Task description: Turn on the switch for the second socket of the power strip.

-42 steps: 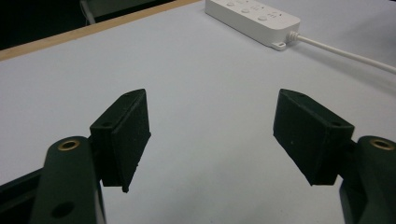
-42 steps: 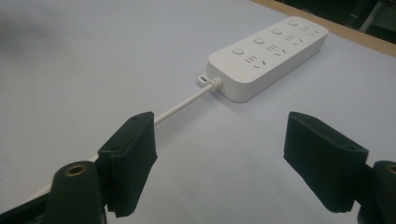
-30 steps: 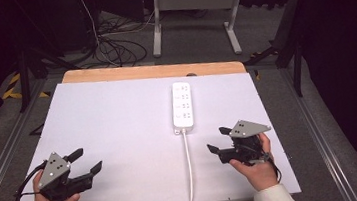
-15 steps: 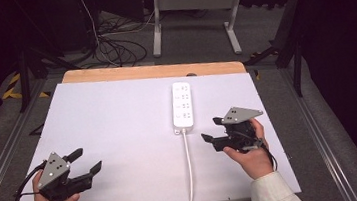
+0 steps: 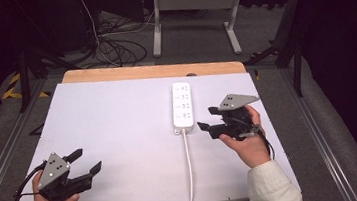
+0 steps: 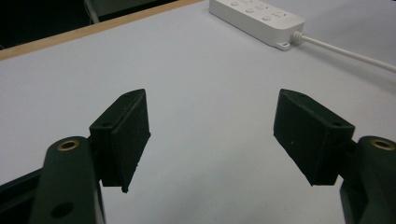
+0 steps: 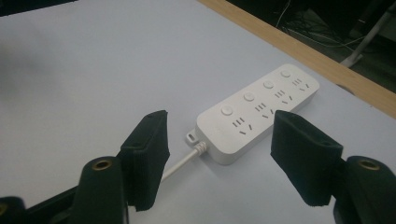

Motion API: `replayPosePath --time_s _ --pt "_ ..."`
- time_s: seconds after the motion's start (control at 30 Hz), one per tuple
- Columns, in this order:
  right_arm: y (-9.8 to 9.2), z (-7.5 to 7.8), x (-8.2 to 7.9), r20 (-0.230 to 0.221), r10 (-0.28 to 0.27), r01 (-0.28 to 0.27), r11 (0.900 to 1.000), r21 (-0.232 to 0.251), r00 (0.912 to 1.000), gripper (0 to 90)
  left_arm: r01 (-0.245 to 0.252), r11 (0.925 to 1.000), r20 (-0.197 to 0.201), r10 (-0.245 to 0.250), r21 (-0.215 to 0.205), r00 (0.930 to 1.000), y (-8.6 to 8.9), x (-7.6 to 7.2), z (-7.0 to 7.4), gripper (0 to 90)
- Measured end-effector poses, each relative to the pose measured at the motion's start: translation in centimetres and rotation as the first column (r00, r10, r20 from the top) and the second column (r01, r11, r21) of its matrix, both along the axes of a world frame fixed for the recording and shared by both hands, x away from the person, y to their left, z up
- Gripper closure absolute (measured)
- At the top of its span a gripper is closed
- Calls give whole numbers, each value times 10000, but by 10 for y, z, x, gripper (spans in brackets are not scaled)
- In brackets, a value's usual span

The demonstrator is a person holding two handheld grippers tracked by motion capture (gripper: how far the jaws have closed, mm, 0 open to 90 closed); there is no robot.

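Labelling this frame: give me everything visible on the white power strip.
The white power strip is a long, rounded, plastic-looking bar lying flat on the white tabletop, running away from the person. Its top carries four socket groups, each with a round button beside it. A small mounting tab sits at the cable end, where a white cable leaves and runs off the near table edge. Nothing is plugged in. The right gripper, jaws open, is close beside it, not touching.

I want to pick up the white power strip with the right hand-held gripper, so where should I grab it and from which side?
Grip the power strip across its narrow width, near the cable end, coming down from above. It lies flat on the table with both long edges free. The right hand-held gripper, open, is already beside that end.
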State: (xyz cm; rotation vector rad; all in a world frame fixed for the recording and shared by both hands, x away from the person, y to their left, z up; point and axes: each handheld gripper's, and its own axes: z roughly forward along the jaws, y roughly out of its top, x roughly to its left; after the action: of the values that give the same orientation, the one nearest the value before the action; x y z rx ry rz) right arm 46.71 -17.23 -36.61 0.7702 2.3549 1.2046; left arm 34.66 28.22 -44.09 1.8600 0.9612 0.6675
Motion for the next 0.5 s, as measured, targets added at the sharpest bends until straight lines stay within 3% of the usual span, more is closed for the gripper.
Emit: replayPosePath --time_s 0.27,0.5 --pt "7 9 11 97 24 -23 10000 -97 10000 395 -96 9999 2 96 -32 10000 2 -3 0 273" --pt "14 14 22 301 40 -29 9992 -390 9995 493 -142 9999 13 142 1 9999 2 -4 0 273"
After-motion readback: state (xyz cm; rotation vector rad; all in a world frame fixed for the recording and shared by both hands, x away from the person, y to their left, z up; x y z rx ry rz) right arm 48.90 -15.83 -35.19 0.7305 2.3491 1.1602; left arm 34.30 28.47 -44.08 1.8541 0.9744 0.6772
